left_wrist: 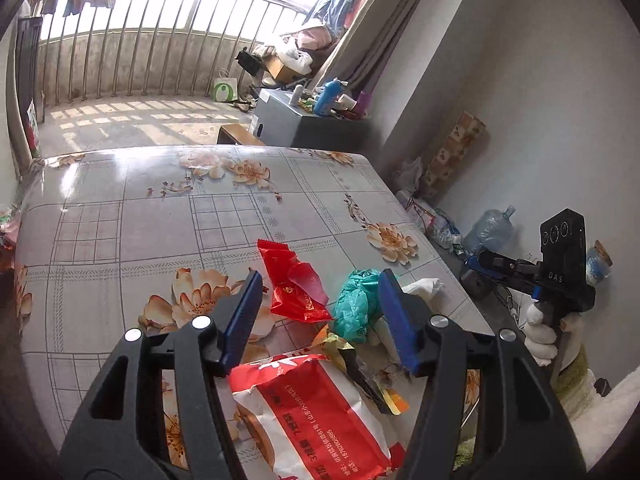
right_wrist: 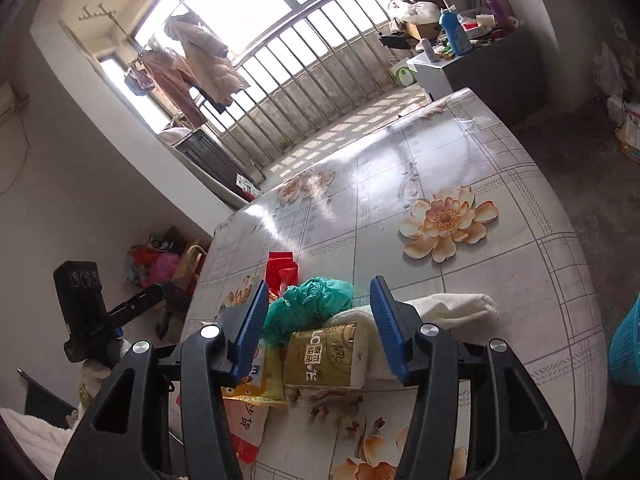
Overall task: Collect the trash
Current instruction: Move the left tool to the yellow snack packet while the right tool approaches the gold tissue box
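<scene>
Both tools are up over the flower-patterned worktop (left_wrist: 120, 208) and nothing is in either one. The left hand-held gripper (left_wrist: 320, 316) has its blue pads spread apart, the gap between them empty of any grip, and through that gap the trash pile shows on the worktop below. At about twelve o'clock from the pile's middle lies a crumpled red wrapper (left_wrist: 294, 284); just beside it, toward three o'clock, a bunched teal plastic bag (left_wrist: 354, 304); and past that, a white cloth (left_wrist: 424, 286) near the worktop's right edge. Down at six o'clock in the left wrist view a large red-and-white food packet (left_wrist: 316, 412) fills the frame under the pads, with a yellowish wrapper (left_wrist: 336, 346) partly tucked against it. The right hand-held gripper (right_wrist: 320, 320) is likewise spread, pinching nothing, and it looks over the same heap from the other side: the teal bag (right_wrist: 316, 300) in the middle, a gold packet (right_wrist: 320, 356) just below it at six o'clock, resting on the white cloth (right_wrist: 452, 306) that runs out toward three o'clock. At the right edge of the left wrist view, a gloved hand (left_wrist: 542, 334) grips the other tool's handle. A blue basket (right_wrist: 626, 348) sits off the worktop's right edge.
</scene>
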